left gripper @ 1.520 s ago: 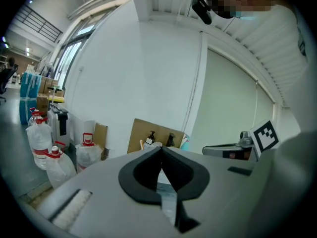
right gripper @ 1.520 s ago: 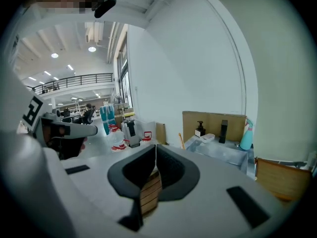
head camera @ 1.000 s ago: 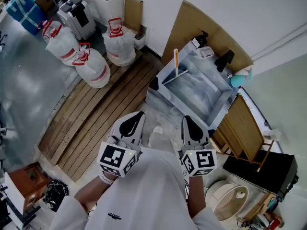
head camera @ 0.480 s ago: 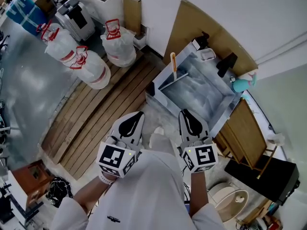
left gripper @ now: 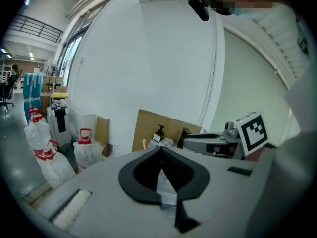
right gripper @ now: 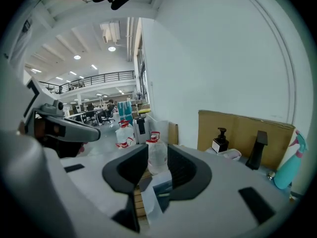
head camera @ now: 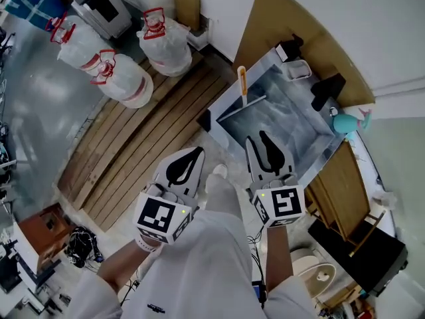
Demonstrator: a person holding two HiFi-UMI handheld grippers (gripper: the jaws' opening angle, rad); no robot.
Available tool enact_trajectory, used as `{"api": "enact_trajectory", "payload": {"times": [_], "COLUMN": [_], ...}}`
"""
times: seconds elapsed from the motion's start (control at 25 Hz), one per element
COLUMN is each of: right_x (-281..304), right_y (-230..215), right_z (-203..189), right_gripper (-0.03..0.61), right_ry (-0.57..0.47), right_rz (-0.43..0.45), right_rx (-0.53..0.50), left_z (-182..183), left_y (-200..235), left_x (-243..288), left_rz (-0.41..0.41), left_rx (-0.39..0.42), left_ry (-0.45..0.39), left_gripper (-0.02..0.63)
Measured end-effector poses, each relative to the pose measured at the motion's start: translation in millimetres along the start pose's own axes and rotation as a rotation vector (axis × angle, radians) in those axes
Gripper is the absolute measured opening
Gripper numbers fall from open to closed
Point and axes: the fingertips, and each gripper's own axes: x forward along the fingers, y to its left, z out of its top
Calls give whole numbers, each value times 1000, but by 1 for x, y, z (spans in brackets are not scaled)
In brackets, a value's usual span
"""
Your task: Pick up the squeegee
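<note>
The squeegee point(head camera: 242, 93) lies at the left end of the steel sink point(head camera: 312, 153), its orange handle point(head camera: 242, 80) sticking up over the rim and its blade across the basin. My right gripper point(head camera: 263, 138) reaches over the sink's near edge, short of the squeegee; its jaws are opening and hold nothing point(right gripper: 157, 151). My left gripper point(head camera: 195, 154) hovers over the floor left of the sink, shut and empty point(left gripper: 161, 148). In the left gripper view the orange handle point(left gripper: 144, 143) peeks above the jaw.
Three white bags with red handles point(head camera: 123, 82) stand on wooden slats point(head camera: 143, 138) at the left. Cardboard point(head camera: 279, 25) leans on the wall behind the sink. A soap bottle point(head camera: 290, 48), a black tap point(head camera: 328, 90) and a teal spray bottle point(head camera: 348, 122) line the sink's far side.
Both grippers have moved forward toward the sink; the right one now overlaps its near edge. The sink and squeegee sit closer in the head view.
</note>
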Motion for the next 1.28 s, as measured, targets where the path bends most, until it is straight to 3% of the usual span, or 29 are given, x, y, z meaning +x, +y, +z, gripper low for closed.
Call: {"api": "enact_trajectory", "payload": {"times": [0.28,0.84,1.28], "right_x": [45,121,169], "right_y": [-33,-70,-80], "right_z": [-8,-35,-62], "right_gripper": [127,163,170], "right_ry": [37,79,124], "right_rz": [33,87,108], "right_rx": [-17,-77,-119], "left_z": [-13,-32,-49], "left_y": [15,30,39], "left_x": [36,103,137], "left_rz": [54,153,163], "left_rx": [-35,-111,-132], "left_ry": [45,51,75], "left_gripper": [5,5,5]}}
